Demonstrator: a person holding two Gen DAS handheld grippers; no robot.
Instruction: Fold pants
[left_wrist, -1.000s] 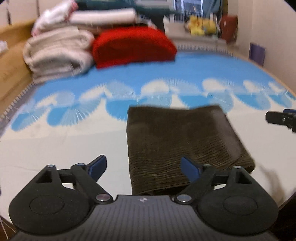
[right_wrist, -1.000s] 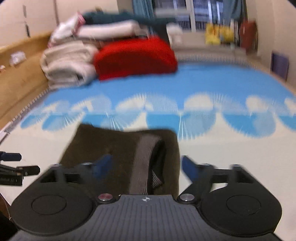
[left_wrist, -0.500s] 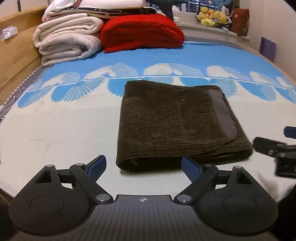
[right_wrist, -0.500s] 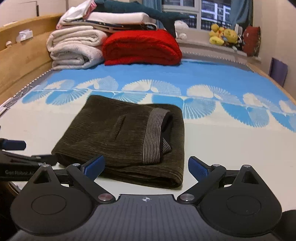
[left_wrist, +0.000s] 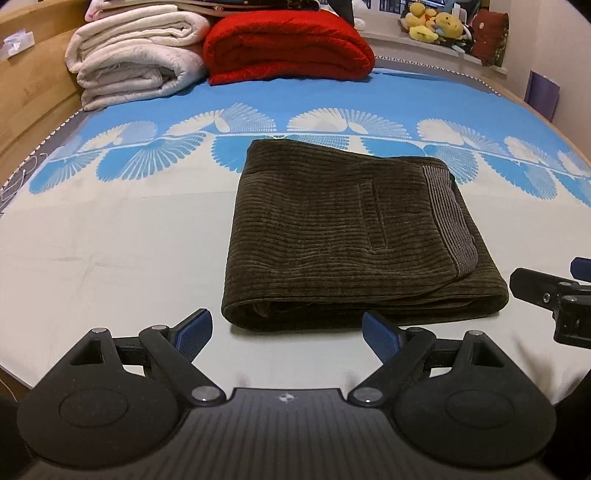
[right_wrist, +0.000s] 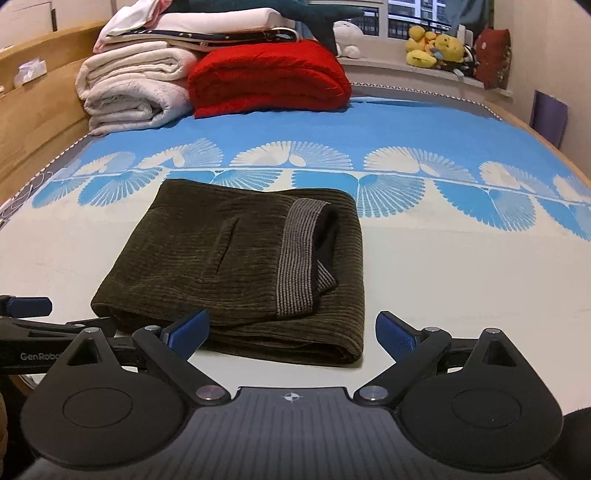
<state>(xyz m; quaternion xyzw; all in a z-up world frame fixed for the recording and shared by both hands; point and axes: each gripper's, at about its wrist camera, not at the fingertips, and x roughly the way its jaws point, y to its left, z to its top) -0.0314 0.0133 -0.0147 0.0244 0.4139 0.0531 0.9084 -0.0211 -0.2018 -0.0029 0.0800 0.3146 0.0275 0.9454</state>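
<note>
Dark olive corduroy pants (left_wrist: 343, 236) lie folded into a thick rectangle on the bed, striped grey waistband on top at the right. They also show in the right wrist view (right_wrist: 240, 266). My left gripper (left_wrist: 286, 334) is open and empty, just short of the pants' near edge. My right gripper (right_wrist: 291, 332) is open and empty, in front of the pants' near right corner. The right gripper shows at the right edge of the left wrist view (left_wrist: 554, 295). The left gripper shows at the left edge of the right wrist view (right_wrist: 33, 325).
The bed sheet (left_wrist: 110, 240) is cream with a blue fan pattern. Folded white blankets (left_wrist: 136, 62) and a red blanket (left_wrist: 288, 44) are stacked at the far end. A wooden bed frame (right_wrist: 33, 96) runs along the left. Plush toys (right_wrist: 436, 48) sit on the windowsill.
Both grippers have pulled back from the pants and risen. The pants lie still, folded.
</note>
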